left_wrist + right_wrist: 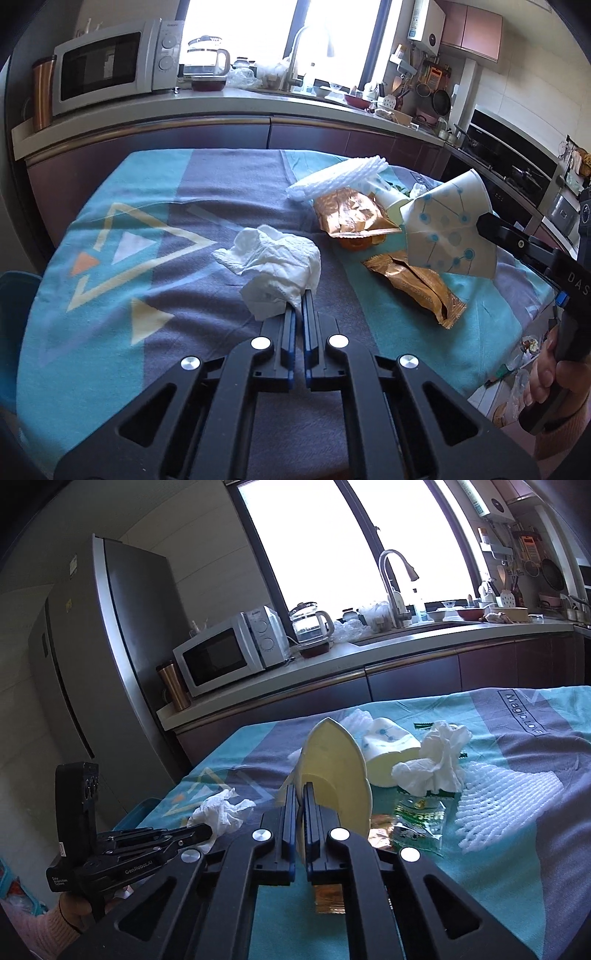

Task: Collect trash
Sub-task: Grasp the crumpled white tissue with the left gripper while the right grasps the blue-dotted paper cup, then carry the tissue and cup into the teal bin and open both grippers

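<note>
Both hands loaded. My left gripper (298, 310) is pinched down on the near edge of a crumpled tissue (275, 264), which sits on the blanket-covered surface (147, 258) toward its middle. My right gripper (300, 797) is clamped on the rim of a paper cup (334, 771), squashing it flat; in the left wrist view that cup hangs clear above the gold wrappers (417, 284). Still left on the surface: a second cup (388, 753) on its side, another tissue wad (436, 764), a green packet (417, 816), white foam netting (509, 801). I see no bin for certain; a blue rim (14, 295) shows off the left edge of the surface and may be it. To do this step well, I judge: raise the tissue straight up before travelling, since the grip has only a thin fold and a sideways drag could tear it or let it slip. Keep the cup's mouth tilted up in case of dregs. Hold both grippers well apart on the carry, and don't release until each is over the container.
</note>
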Available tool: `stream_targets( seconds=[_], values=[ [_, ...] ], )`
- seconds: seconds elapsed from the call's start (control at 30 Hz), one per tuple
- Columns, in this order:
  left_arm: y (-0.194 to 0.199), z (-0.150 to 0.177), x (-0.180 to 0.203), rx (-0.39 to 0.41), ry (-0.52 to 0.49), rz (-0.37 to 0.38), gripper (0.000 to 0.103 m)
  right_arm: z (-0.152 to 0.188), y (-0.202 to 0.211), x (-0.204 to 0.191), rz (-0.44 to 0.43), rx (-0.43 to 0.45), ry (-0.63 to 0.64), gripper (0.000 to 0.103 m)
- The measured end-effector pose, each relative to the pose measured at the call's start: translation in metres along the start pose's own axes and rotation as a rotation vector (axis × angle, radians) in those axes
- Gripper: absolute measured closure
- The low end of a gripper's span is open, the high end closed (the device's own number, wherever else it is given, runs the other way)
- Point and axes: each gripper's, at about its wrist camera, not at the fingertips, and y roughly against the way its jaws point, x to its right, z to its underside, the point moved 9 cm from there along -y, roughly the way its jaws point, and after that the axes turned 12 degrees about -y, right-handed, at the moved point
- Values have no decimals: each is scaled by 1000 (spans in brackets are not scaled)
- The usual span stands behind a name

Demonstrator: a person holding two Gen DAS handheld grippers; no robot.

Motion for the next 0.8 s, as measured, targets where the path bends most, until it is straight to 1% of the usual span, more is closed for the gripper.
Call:
stream_targets(
  seconds=[0.13, 0.27, 0.4, 0.53, 0.7, 0.8],
  values=[
    [36, 4, -32, 36, 39, -49, 99, 0, -9, -42, -108, -36, 33, 100],
    [72, 12, -74, 60, 86, -131, 99, 5, -29, -86, -216, -98, 57, 100],
    [112, 27, -121, 82, 143, -234, 100, 17, -59, -136, -328, -194, 79, 100],
    [141, 44, -173, 90, 202, -341, 100, 34, -95, -186, -437, -298, 93, 100],
    [159, 71, -234, 57, 272, -449, 100, 56, -137, -250, -542, -422, 118, 100],
    [156, 87, -264, 27, 318, -467, 100, 71, -163, -279, -557, -487, 143, 100]
  ],
)
